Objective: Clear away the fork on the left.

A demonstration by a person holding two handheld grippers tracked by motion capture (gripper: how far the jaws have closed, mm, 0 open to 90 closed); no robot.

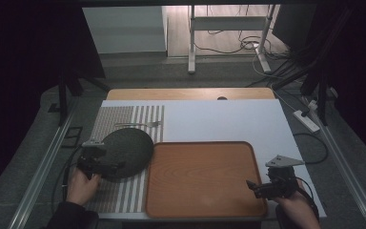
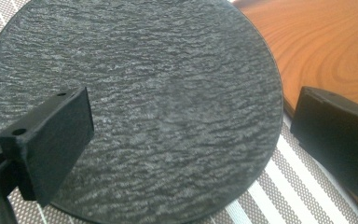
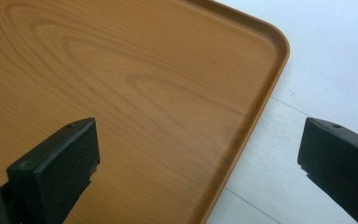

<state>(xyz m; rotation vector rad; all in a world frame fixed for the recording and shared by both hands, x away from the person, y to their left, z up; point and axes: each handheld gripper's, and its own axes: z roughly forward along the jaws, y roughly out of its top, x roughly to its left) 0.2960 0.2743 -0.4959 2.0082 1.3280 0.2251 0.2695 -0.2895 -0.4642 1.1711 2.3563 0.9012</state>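
A round dark slate plate point(image 1: 126, 150) lies on a striped placemat point(image 1: 119, 117) at the left of the table. My left gripper point(image 1: 114, 168) hovers over the plate's near-left edge, open, and the plate point(image 2: 144, 107) spreads between its wide-apart jaws with nothing gripped. A wooden tray point(image 1: 202, 179) with nothing on it sits to the right of the plate. My right gripper point(image 1: 253, 187) is at the tray's near-right corner, open. Its jaws straddle the tray's rim point(image 3: 261, 107), one over the wood and one over the white table point(image 3: 331, 70).
A metal fork point(image 1: 138, 124) lies on the placemat beyond the plate. The plate's right edge sits close against the tray point(image 2: 326, 42). White table surface point(image 1: 224, 119) stretches behind the tray. A power strip point(image 1: 306, 120) lies on the floor off the table's right side.
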